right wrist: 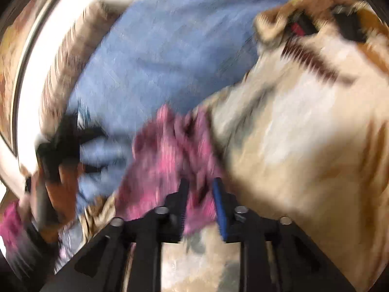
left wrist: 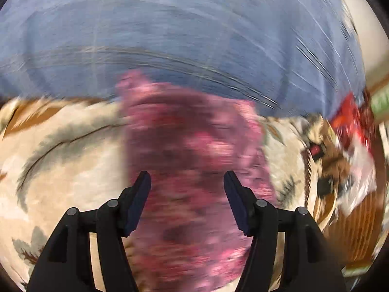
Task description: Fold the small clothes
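Left wrist view: your left gripper [left wrist: 187, 180] gapes empty above the pink floral garment [left wrist: 194, 150]; at 12 o'clock lies blue cloth [left wrist: 170, 36]. Right gripper [right wrist: 200, 185], part-open, straddles its edge, releasing the fold.

surface: a cream blanket [left wrist: 73, 150] with grey leaf shapes and brown bands, spread under everything; plush, lightly rumpled.
cover beyond: a blue sheet [left wrist: 182, 36] lies across the far part, its edge meeting the blanket.
far right, left wrist view: red and white packaging [left wrist: 352, 121], too blurred to read.
wall: a pale wall [left wrist: 364, 24] shows past the sheet.
right wrist view: a white band [right wrist: 41, 56] curves past the blanket's fringed edge.
light: soft and even.
sharpness: both views smeared by motion.
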Action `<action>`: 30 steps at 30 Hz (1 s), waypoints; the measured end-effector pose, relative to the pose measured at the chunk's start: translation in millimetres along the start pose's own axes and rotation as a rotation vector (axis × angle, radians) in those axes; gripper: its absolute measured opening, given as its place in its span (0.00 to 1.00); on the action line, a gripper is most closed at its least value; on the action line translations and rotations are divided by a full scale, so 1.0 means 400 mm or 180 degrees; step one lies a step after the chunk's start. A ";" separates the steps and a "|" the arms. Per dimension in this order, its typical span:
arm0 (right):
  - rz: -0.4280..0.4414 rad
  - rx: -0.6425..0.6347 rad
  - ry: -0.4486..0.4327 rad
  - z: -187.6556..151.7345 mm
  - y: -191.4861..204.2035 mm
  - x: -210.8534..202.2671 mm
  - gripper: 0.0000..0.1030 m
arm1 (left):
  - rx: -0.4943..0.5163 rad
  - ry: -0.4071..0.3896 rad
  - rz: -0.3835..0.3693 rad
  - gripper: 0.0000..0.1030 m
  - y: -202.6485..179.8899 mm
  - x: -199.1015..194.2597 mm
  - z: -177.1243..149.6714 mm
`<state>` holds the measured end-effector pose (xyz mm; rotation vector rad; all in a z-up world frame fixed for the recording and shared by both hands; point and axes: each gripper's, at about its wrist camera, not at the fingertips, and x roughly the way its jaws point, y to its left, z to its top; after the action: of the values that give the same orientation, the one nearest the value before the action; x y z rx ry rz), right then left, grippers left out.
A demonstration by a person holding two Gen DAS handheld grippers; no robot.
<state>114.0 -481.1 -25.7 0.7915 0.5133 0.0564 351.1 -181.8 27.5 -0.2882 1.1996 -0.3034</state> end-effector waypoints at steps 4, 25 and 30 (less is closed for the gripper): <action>0.0133 -0.0146 0.0263 0.132 0.054 0.122 0.49 | -0.0387 0.0222 -0.0331 0.59 0.116 0.034 -0.052; -0.0124 0.0048 0.1061 0.180 0.020 0.417 0.15 | -0.0139 0.0269 -0.0392 0.62 0.091 0.077 -0.139; 0.0358 0.0138 0.1144 0.158 0.018 0.320 0.52 | -0.0034 0.0216 -0.0543 0.61 0.106 0.025 -0.212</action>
<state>256.3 -487.7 -37.3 0.8571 0.8113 0.2965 278.0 -151.3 -25.7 -0.3931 1.2460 -0.4580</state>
